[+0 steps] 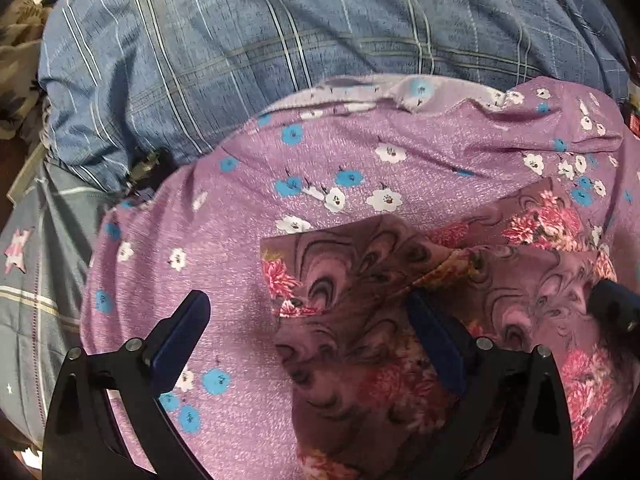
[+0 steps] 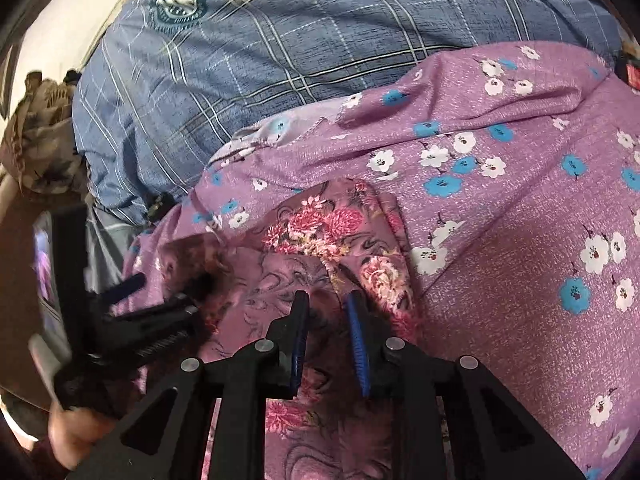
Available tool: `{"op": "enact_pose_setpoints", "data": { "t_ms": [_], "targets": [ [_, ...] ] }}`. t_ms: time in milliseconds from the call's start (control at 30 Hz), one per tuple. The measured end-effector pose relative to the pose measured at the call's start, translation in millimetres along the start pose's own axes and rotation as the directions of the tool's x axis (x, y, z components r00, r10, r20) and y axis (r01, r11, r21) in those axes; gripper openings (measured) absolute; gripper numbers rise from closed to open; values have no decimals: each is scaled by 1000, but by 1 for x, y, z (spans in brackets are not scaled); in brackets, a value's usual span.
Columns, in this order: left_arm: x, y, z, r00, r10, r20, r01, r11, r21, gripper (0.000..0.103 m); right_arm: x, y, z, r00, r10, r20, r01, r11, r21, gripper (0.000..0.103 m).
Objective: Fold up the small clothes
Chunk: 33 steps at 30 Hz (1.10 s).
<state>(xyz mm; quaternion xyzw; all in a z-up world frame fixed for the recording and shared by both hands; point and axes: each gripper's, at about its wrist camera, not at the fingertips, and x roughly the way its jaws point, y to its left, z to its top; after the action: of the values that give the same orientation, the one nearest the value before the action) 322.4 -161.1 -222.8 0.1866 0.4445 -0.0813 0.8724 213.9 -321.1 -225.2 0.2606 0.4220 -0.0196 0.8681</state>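
A small mauve garment (image 1: 372, 344) printed with pink flowers and dark swirls lies rumpled on a purple flowered sheet (image 1: 240, 240). In the left wrist view my left gripper (image 1: 308, 308) stands wide open just above it, its right finger over the garment and its left finger over the sheet. The right wrist view shows my right gripper (image 2: 326, 304) with its jaws narrow and a dark fold of the garment (image 2: 320, 240) bunched between the blue pads. My left gripper (image 2: 164, 292) shows there blurred at the garment's left edge.
A blue plaid quilt (image 1: 240, 40) is bunched up behind the sheet. A grey cover with a pink star (image 1: 24, 256) lies at the left, with brown leaf-print fabric (image 2: 44, 140) beyond. A person's hand (image 2: 68, 436) holds the left gripper. A red tag (image 2: 632, 76) sits at the right edge.
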Motion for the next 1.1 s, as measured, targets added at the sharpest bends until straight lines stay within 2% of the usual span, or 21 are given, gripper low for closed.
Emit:
{"op": "enact_pose_setpoints", "data": {
  "t_ms": [67, 167, 300, 400, 567, 733, 833, 900, 1033, 1100],
  "targets": [
    [-11, 5, -5, 1000, -13, 6, 13, 1000, -4, 100, -11, 3, -3, 1000, -1, 22, 1, 1000, -20, 25],
    [-36, 15, -23, 998, -38, 45, 39, 999, -32, 100, -30, 11, -20, 1000, 16, 15, -15, 998, -63, 25],
    [-61, 15, -62, 998, -44, 51, 44, 999, -8, 100, -38, 26, -47, 999, -47, -9, 45, 987, -154, 25],
    [-57, 9, -83, 998, -59, 21, 59, 998, 6, 101, -32, 35, -56, 991, -132, 5, 130, 964, -232, 24],
    [-71, 13, -82, 997, -77, -3, 76, 996, -52, 100, -46, 38, -60, 987, -154, 54, 163, 960, -226, 24],
    [-129, 20, -92, 988, -42, 146, 49, 998, -46, 100, -90, 57, -70, 954, -216, 206, 267, 926, -268, 27],
    [-158, 28, -103, 978, -37, 203, 54, 996, -75, 100, -124, 72, -80, 924, -243, 294, 326, 903, -281, 37],
    [-174, 32, -109, 974, -20, 226, 42, 995, -91, 100, -138, 80, -85, 914, -247, 323, 343, 895, -286, 47],
    [-205, 37, -119, 962, -9, 273, 43, 992, -117, 101, -170, 89, -98, 896, -254, 365, 369, 882, -292, 48],
    [-222, 39, -124, 955, -4, 297, 43, 991, -125, 101, -181, 93, -104, 893, -246, 376, 369, 880, -300, 52]
  ]
}}
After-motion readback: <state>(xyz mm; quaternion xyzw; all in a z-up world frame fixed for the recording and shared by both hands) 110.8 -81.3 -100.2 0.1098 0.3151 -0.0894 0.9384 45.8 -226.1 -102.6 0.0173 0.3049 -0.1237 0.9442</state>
